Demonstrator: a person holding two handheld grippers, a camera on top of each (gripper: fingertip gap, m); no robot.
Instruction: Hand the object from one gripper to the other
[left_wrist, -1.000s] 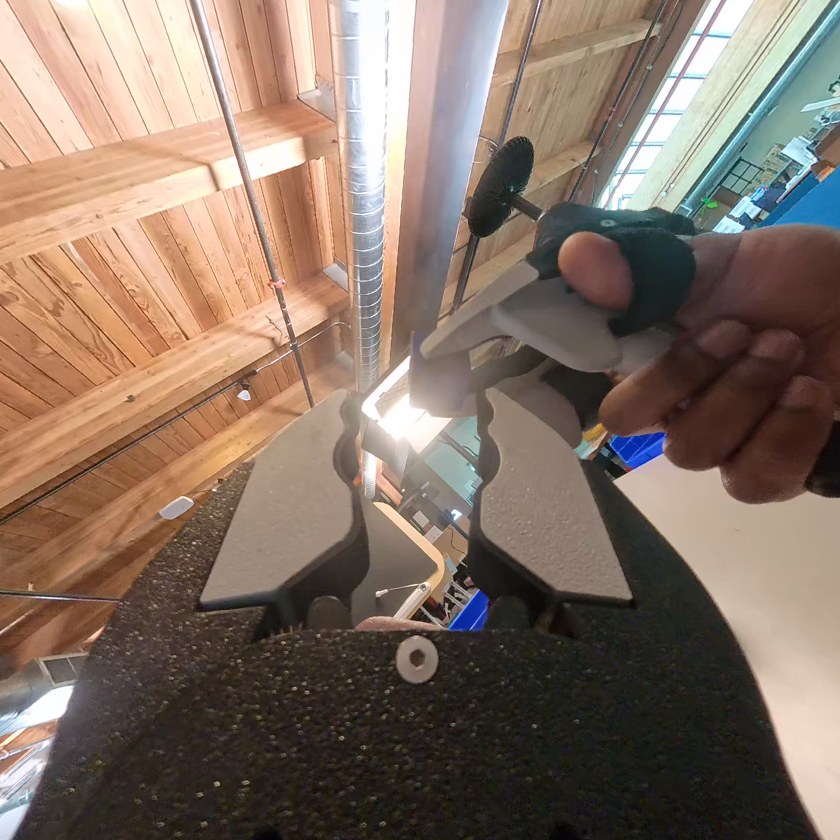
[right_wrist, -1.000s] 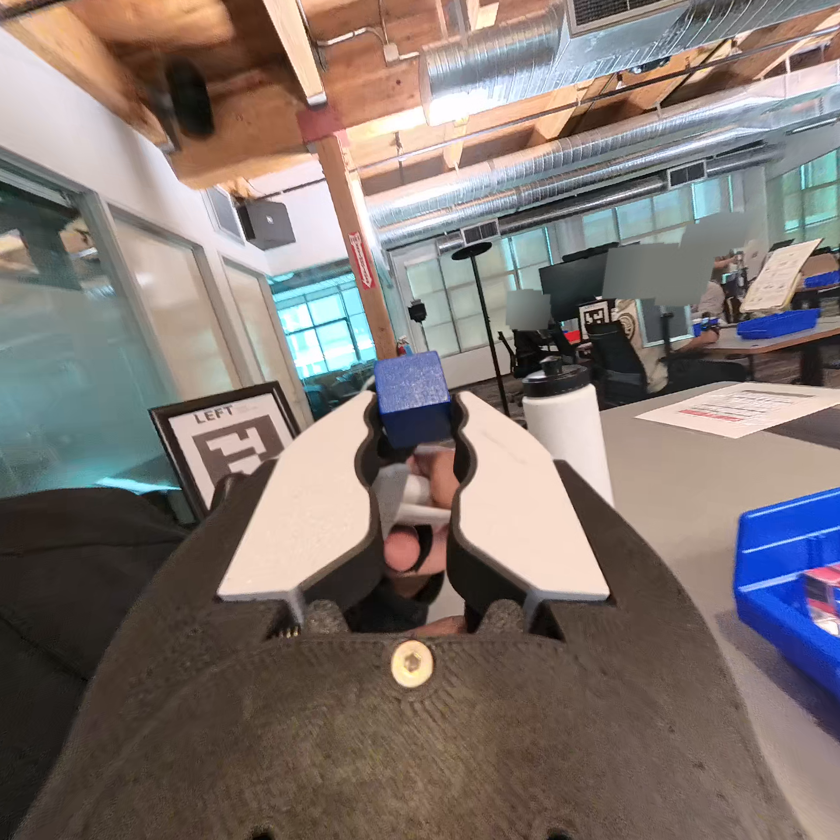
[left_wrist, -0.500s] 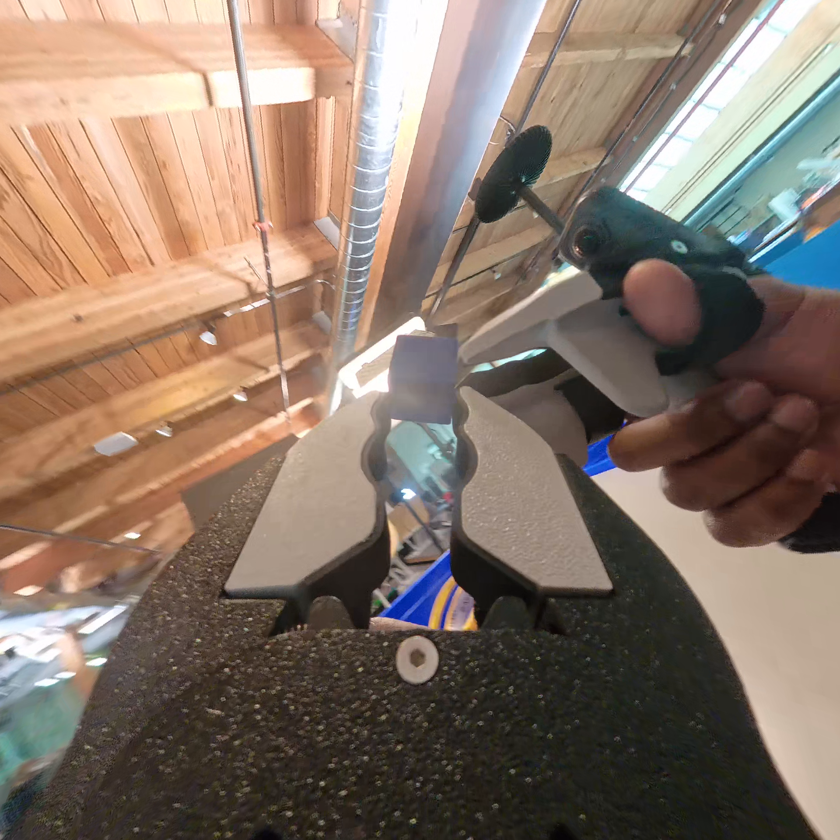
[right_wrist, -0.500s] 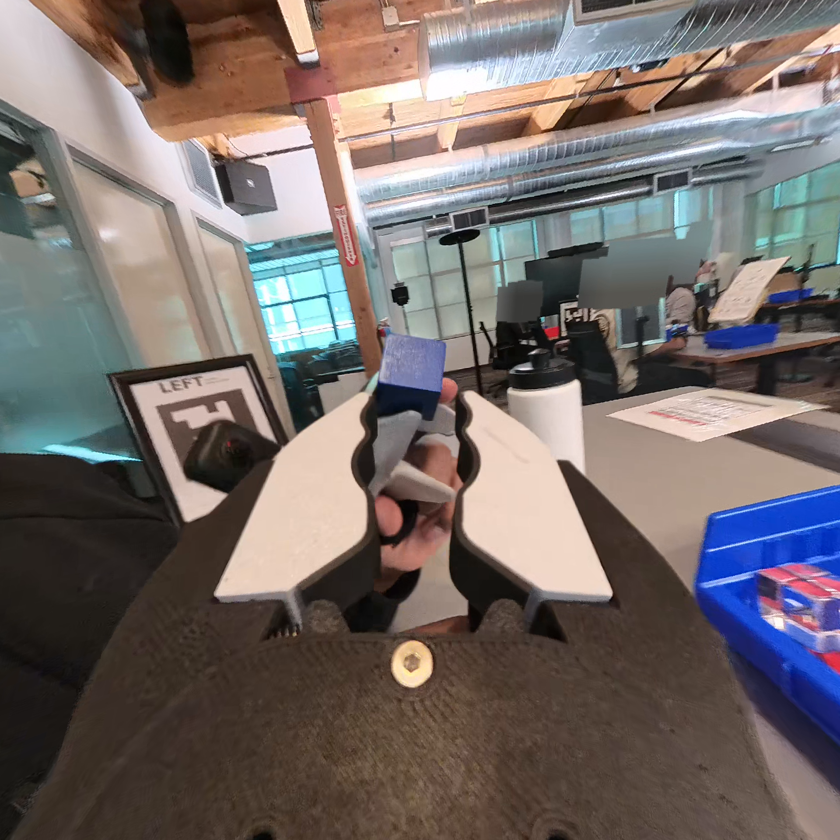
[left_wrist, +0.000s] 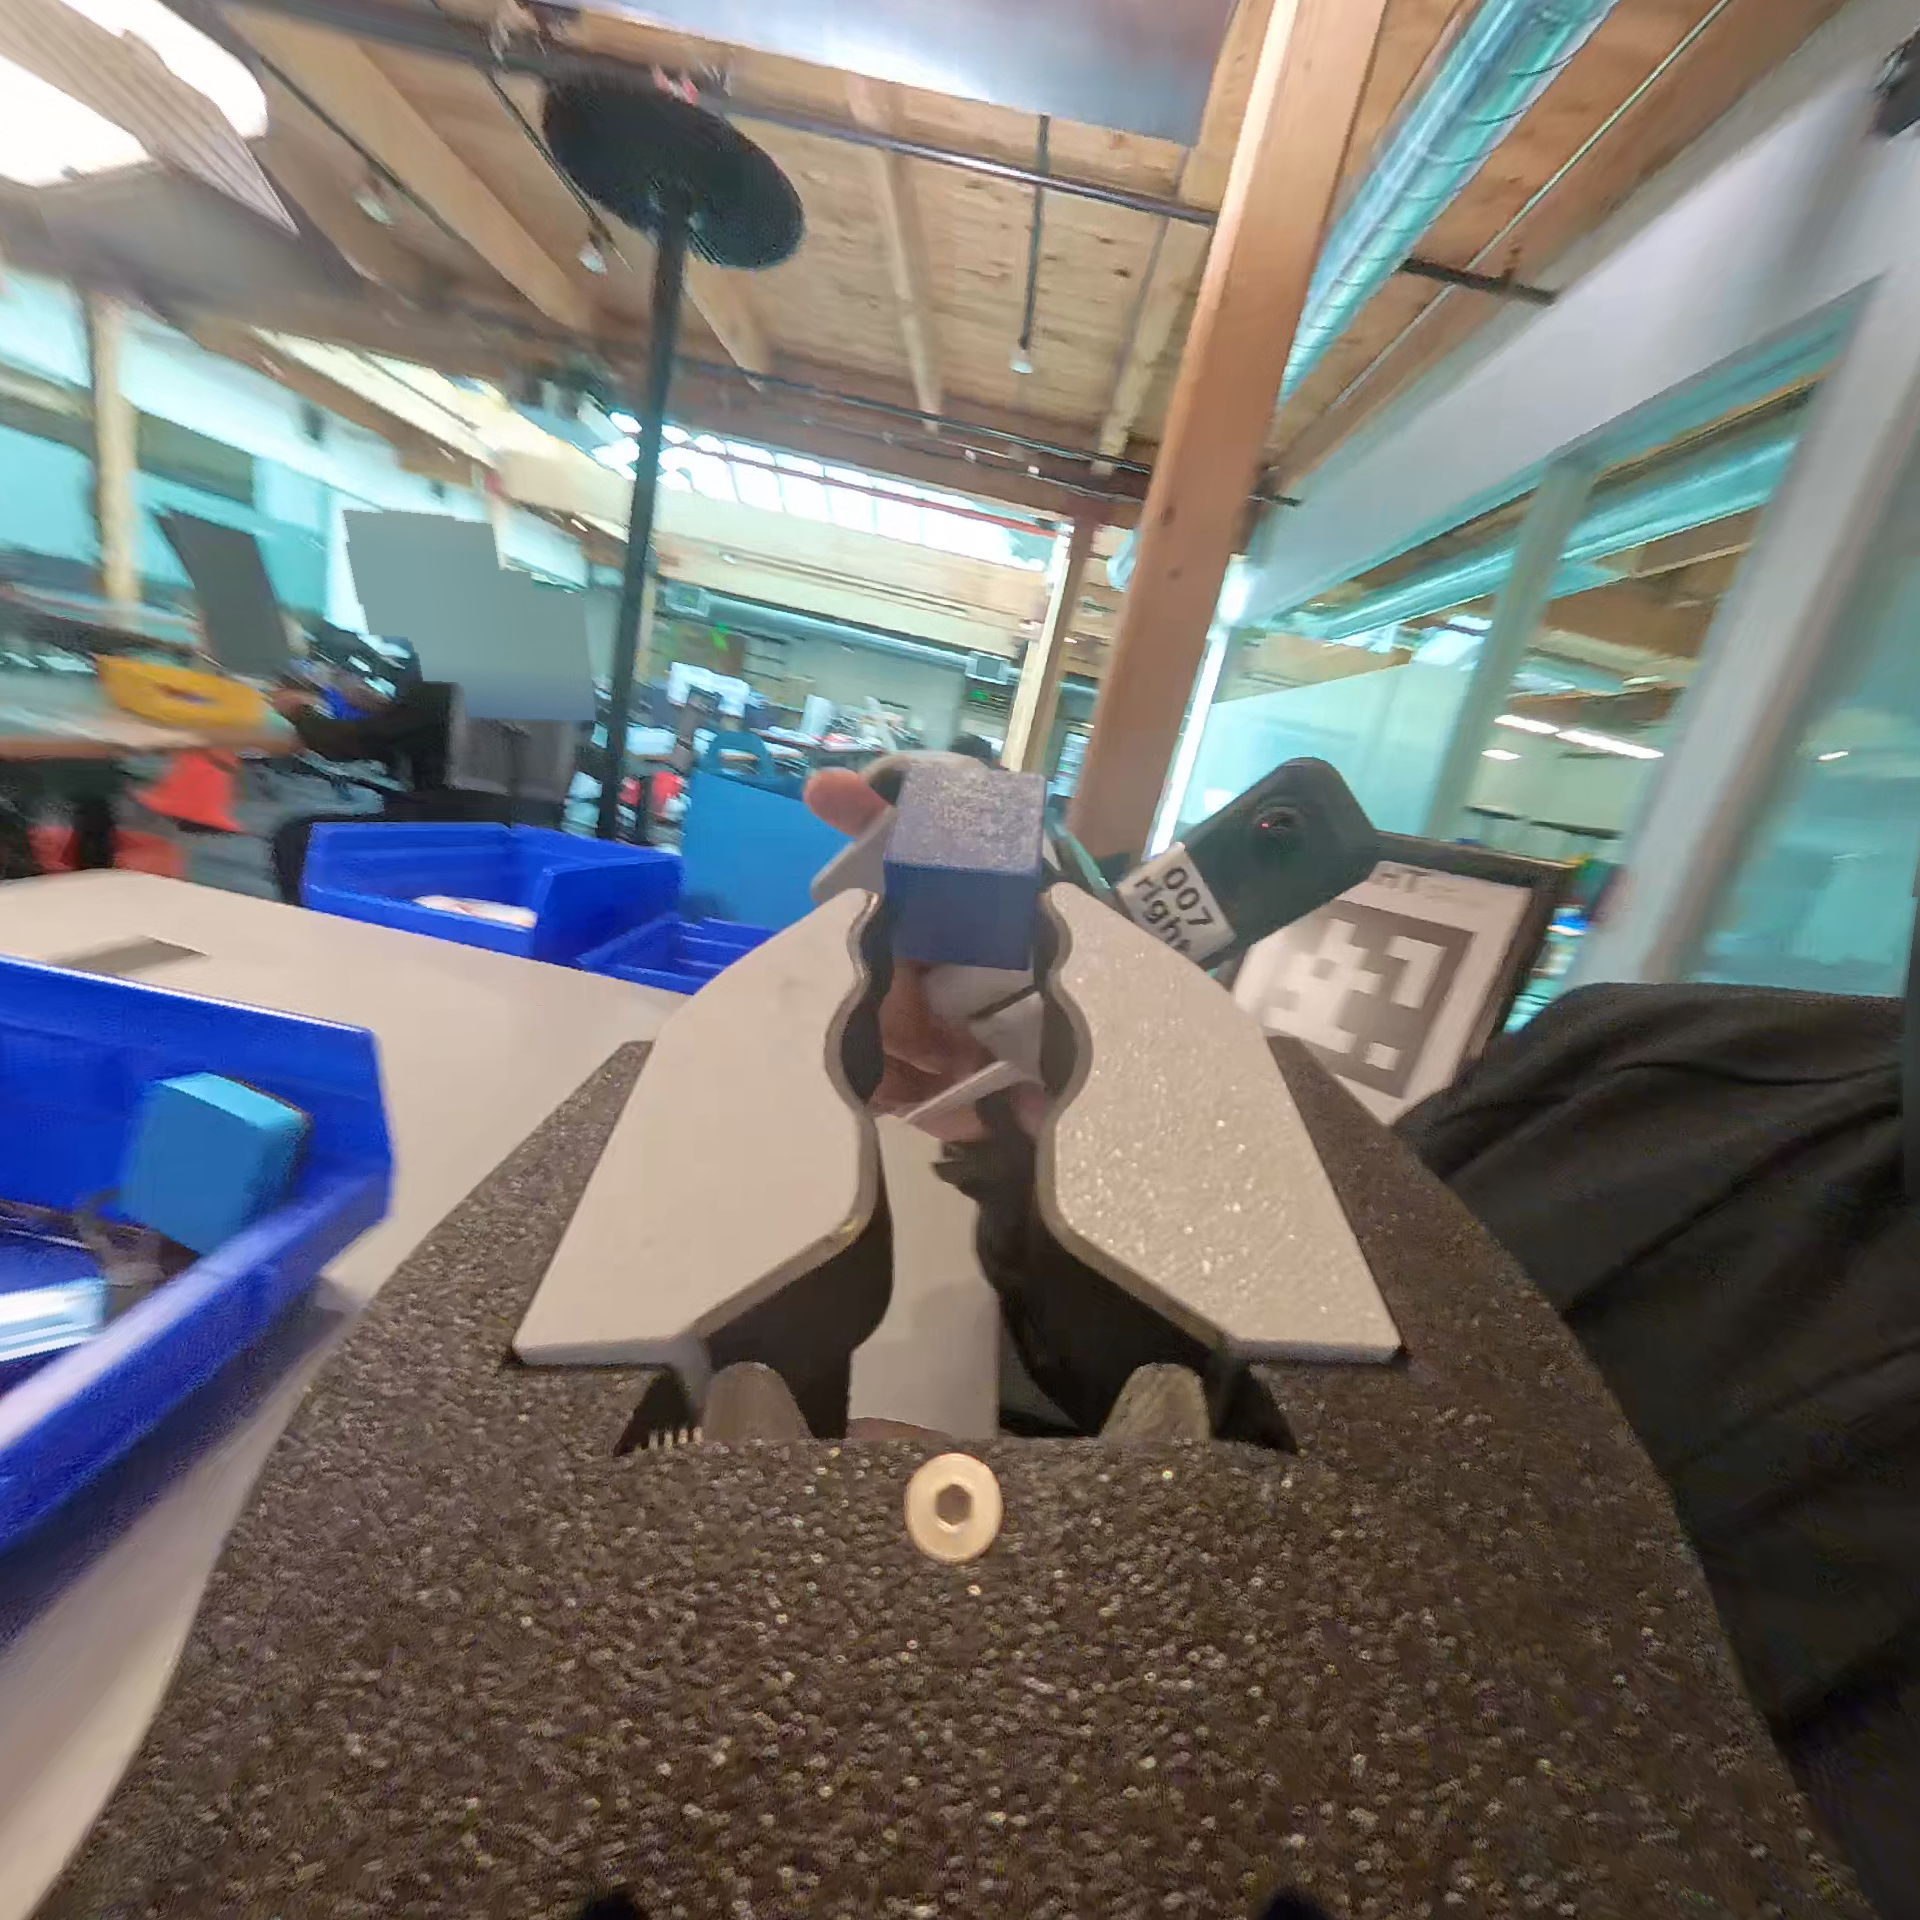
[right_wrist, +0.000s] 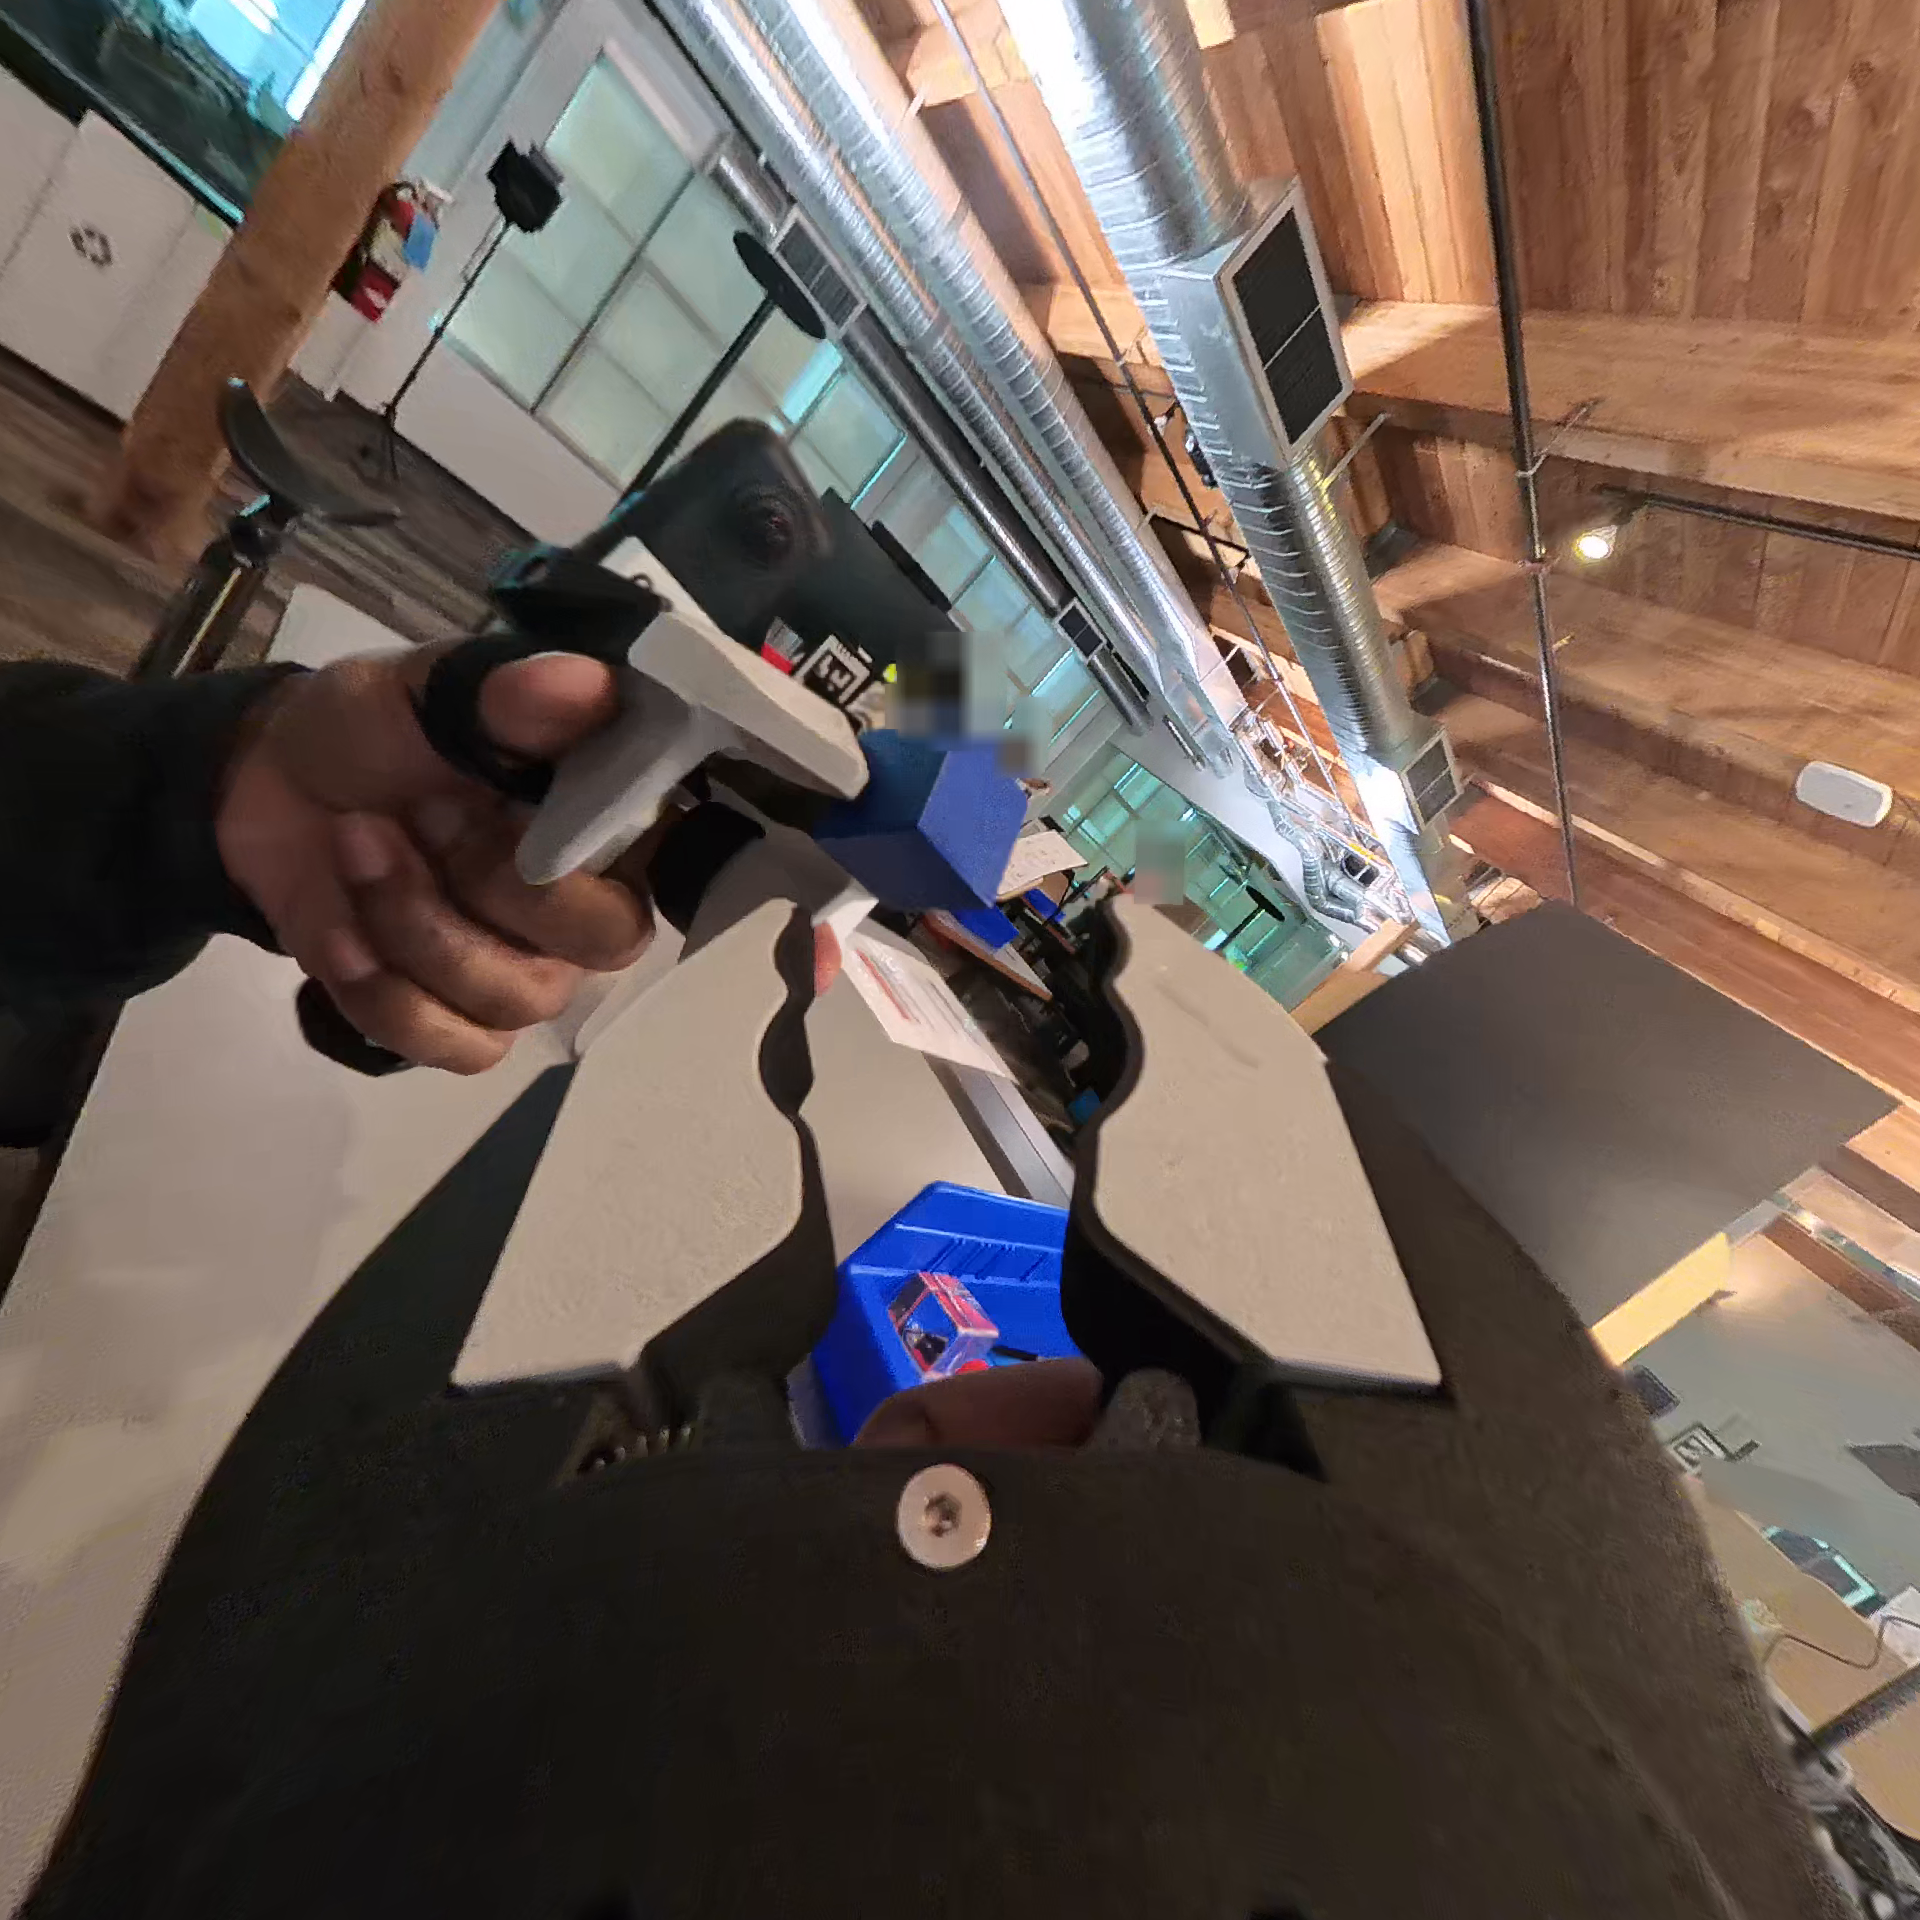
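Left wrist view: left gripper (left_wrist: 961, 914) clamps the blue cube (left_wrist: 966, 878); right gripper (right_wrist: 961, 935) stands wide, empty. Withdraw it straight, avoiding contact.

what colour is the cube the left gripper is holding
Dark blue cube; clearest in the left wrist view.
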